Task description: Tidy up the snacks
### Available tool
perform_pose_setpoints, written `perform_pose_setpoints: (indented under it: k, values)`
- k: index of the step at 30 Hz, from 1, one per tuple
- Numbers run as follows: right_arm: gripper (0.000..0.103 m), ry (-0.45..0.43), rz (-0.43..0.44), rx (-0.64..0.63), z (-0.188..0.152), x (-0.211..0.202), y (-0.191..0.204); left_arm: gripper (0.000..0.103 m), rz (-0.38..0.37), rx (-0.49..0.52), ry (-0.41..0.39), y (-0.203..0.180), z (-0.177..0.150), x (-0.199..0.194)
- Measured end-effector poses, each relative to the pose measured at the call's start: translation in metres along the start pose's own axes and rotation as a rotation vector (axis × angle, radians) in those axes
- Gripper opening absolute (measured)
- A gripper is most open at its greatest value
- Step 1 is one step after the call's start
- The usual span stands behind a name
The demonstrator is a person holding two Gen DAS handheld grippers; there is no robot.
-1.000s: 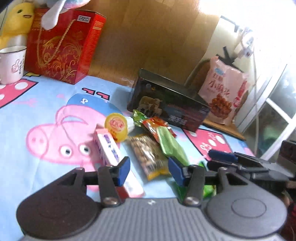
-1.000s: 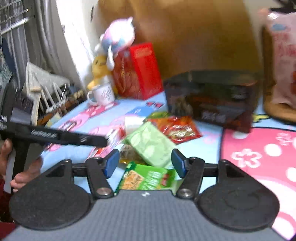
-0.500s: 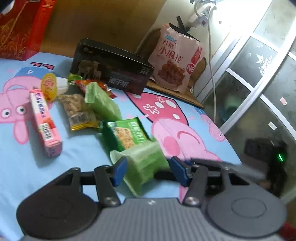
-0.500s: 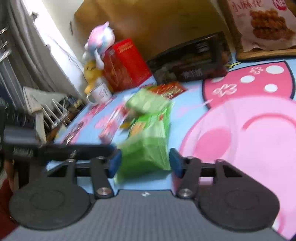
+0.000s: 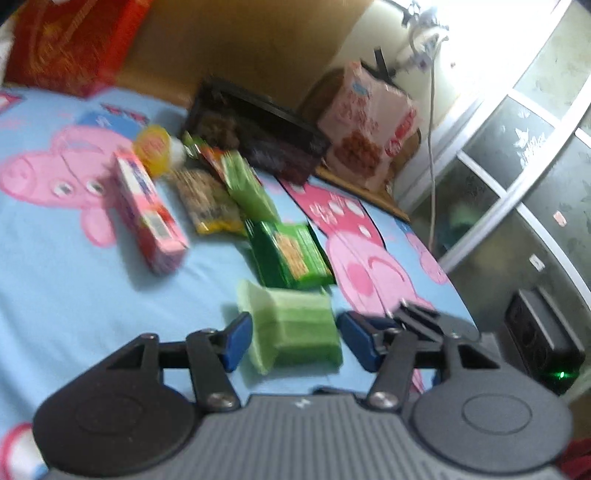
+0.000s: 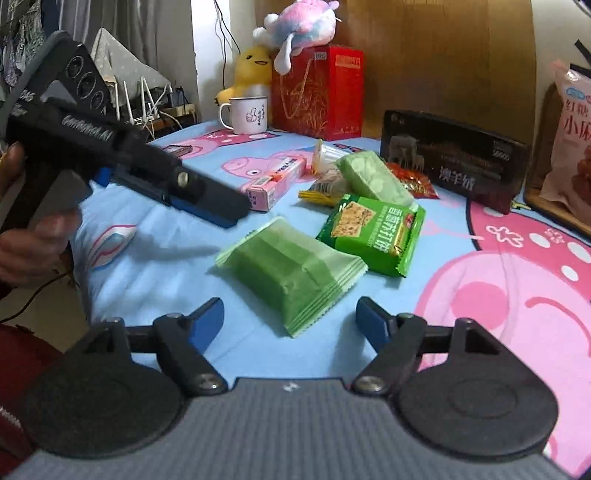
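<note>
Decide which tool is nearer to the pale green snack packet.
Right. The right tool stands open just short of the packet; the left tool, jaws closing, hovers off to its side.

white mug [image 6: 246, 115] beside yellow plush [image 6: 251, 70]; pastel plush [image 6: 304, 18] above.

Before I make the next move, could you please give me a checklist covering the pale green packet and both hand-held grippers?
1. Pale green packet lying flat on the sheet: ok.
2. Right hand-held gripper clear of it: ok; jaws opening, packet just ahead of the pads, not between them.
3. Left hand-held gripper holding nothing: ok; jaws closing, the packet lies beyond them, unpressed.
4. Gap between that packet and the green cracker packet: cannot tell; their edges look very close.
5. Left wrist view sharp enough to aim by: not ok; blurred.
</note>
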State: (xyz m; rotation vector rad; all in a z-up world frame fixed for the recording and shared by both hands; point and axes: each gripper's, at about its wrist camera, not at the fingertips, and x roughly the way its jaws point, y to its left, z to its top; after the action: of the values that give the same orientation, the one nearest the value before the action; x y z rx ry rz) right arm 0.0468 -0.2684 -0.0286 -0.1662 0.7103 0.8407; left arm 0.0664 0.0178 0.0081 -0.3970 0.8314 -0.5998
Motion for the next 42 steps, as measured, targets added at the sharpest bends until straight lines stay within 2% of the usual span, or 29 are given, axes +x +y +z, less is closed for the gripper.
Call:
perform_pose_setpoints:
  k: [1, 2, 3, 9, 12, 16, 20, 25, 31, 37, 39, 42]
  values:
    - [0.07, -0.005, 0.006, 0.0, 0.002, 0.003, 0.001, 0.045, -0.01, -0.007, 0.016, 0.0, -0.002, 0.006]
    - [0.055, -0.012, -0.016, 0.004, 0.003, 0.005, 0.003, 0.045, 0.007, -0.006, 0.015, -0.002, -0.004, 0.009]
    - [0.051, -0.012, -0.038, 0.005, 0.002, 0.003, 0.003, 0.045, 0.013, 0.012, 0.013, -0.005, -0.004, 0.009]
    - [0.048, -0.068, -0.011, 0.013, 0.01, -0.011, 0.003, 0.045, -0.056, 0.019, -0.025, -0.009, 0.002, -0.019]
    - [0.048, -0.086, 0.014, 0.043, 0.019, -0.01, -0.006, 0.045, -0.051, 0.023, -0.041, -0.01, 0.012, -0.019]
    - [0.048, -0.111, 0.006, 0.057, 0.04, -0.003, -0.024, 0.045, -0.044, 0.019, -0.068, -0.01, 0.046, -0.009]
    - [0.048, -0.154, -0.033, 0.049, 0.071, 0.007, -0.048, 0.045, -0.031, 0.044, -0.102, -0.013, 0.09, 0.004]
    - [0.048, -0.198, -0.056, 0.094, 0.12, 0.028, -0.092, 0.045, 0.027, 0.102, -0.139, -0.018, 0.157, 0.035]
    - [0.048, -0.159, -0.069, 0.2, 0.169, 0.081, -0.152, 0.047, 0.112, 0.085, -0.157, 0.0, 0.225, 0.084]
    - [0.052, -0.081, -0.079, 0.272, 0.181, 0.132, -0.181, 0.052, 0.196, 0.086, -0.135, 0.02, 0.249, 0.128]
    - [0.062, -0.063, -0.099, 0.259, 0.18, 0.143, -0.181, 0.055, 0.197, 0.081, -0.124, 0.026, 0.248, 0.135]
    - [0.067, -0.072, -0.123, 0.227, 0.175, 0.146, -0.173, 0.065, 0.191, 0.077, -0.128, 0.03, 0.243, 0.133]
